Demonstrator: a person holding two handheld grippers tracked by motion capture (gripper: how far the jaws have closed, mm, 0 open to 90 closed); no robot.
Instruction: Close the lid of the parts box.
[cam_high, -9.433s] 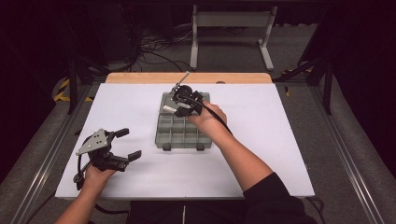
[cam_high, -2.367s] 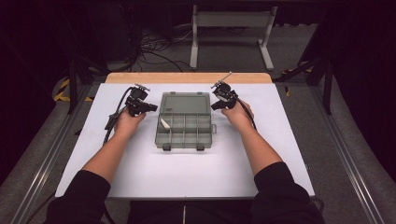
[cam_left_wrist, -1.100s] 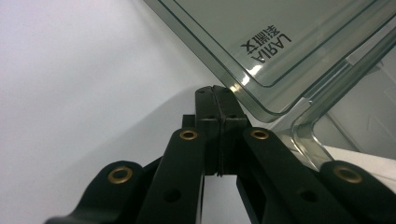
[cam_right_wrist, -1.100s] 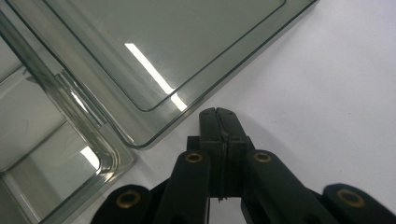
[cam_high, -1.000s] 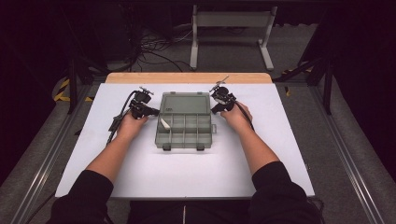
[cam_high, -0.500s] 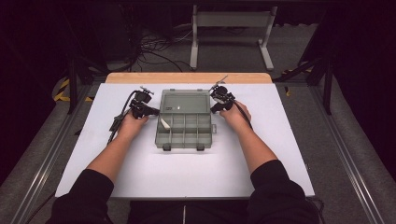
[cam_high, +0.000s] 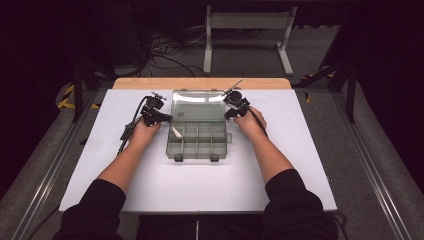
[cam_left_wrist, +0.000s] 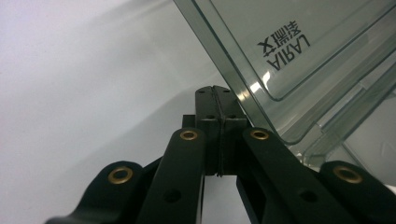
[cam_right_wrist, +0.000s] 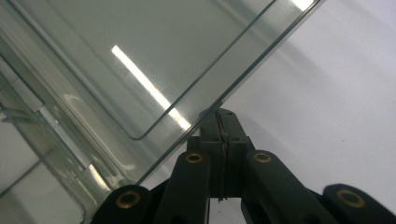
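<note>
I see both grippers set against the raised lid (cam_high: 197, 99) of the clear box (cam_high: 197, 140), one at each side edge. My left gripper (cam_high: 161, 117) has its jaws pressed fully together, nothing between them; in the left gripper view the closed tips (cam_left_wrist: 217, 100) sit right at the lid's (cam_left_wrist: 299, 60) slanting edge, which runs just to their right, and I cannot tell whether they touch it or stand a hair off. My right gripper (cam_high: 231, 111) is the same: jaws closed flat on each other, holding nothing. In the right gripper view its tips (cam_right_wrist: 219, 119) meet the lid's (cam_right_wrist: 140, 60) lower edge, which crosses just above and to their left, seemingly in contact. The lid stands tilted up between the two grippers, and the box's tray with its compartments lies nearer to me than both tips, on the white sheet (cam_high: 300, 150). A small white piece (cam_high: 176, 131) lies in the tray's left side, just beside and below my left gripper. My hands hold the grippers from behind, forearms flanking the box.
</note>
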